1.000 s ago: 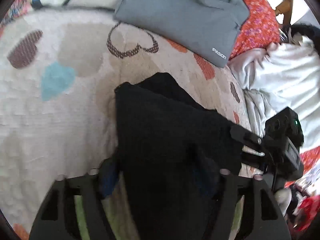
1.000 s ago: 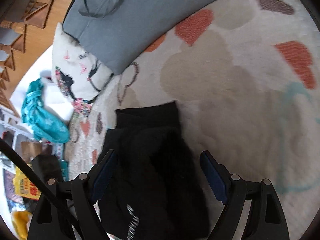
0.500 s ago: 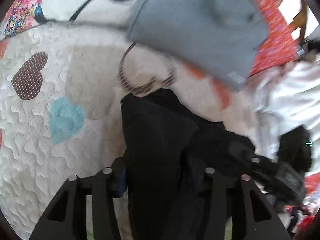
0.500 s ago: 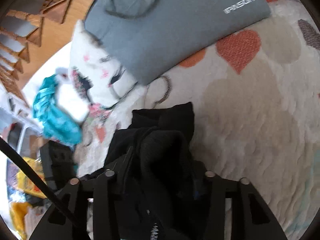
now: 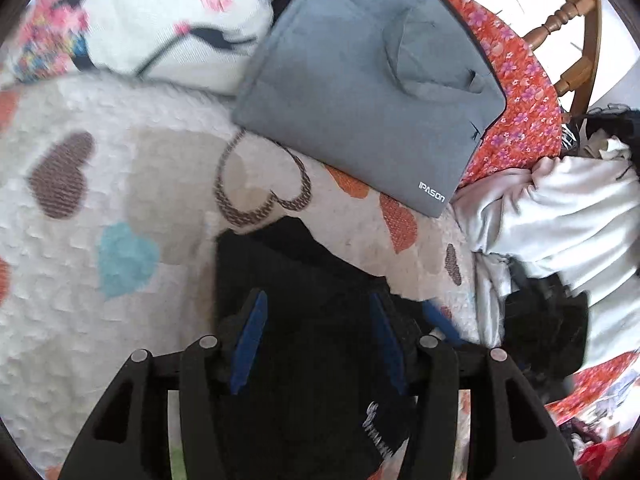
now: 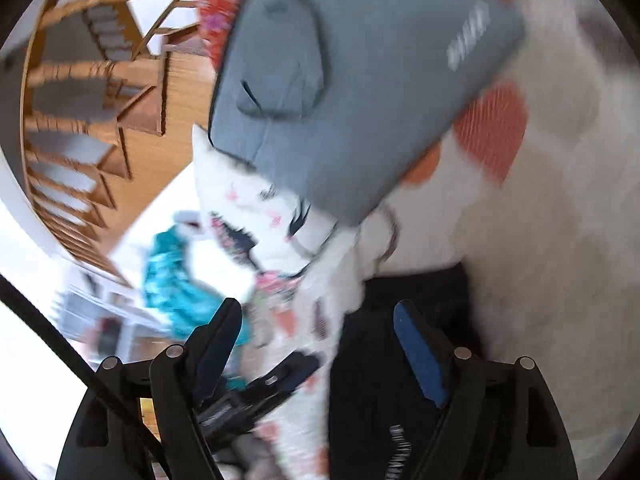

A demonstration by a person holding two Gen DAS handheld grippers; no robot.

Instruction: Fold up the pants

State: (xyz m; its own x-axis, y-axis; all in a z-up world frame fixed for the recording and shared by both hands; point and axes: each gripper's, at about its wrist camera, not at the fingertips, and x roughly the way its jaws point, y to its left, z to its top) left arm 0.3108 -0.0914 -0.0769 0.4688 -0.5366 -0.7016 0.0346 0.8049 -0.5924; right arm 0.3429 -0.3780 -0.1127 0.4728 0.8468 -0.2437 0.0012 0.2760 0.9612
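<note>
The black pants (image 5: pixel 296 280) lie folded in a compact bundle on the white heart-patterned quilt (image 5: pixel 80 280). My left gripper (image 5: pixel 318 308) is open just above the bundle, its blue pads apart with nothing between them. In the right wrist view, which is blurred, the pants (image 6: pixel 408 292) lie at the lower right. My right gripper (image 6: pixel 318 312) is open and empty, its right finger over the pants and its left finger beyond the quilt's edge. A white printed mark shows on the pants near both grippers.
A grey IPASON bag (image 5: pixel 360 92) lies on the quilt beyond the pants. A white patterned pillow (image 5: pixel 168 20) is at the back left, a pile of white and dark clothes (image 5: pixel 560 220) at the right. A wooden chair (image 6: pixel 88 92) and teal cloth (image 6: pixel 176 280) are off the bed.
Both grippers were shut on the black pants half a second ago and have opened, leaving the bundle lying on the quilt. The right gripper has swung left, blurring its view.
</note>
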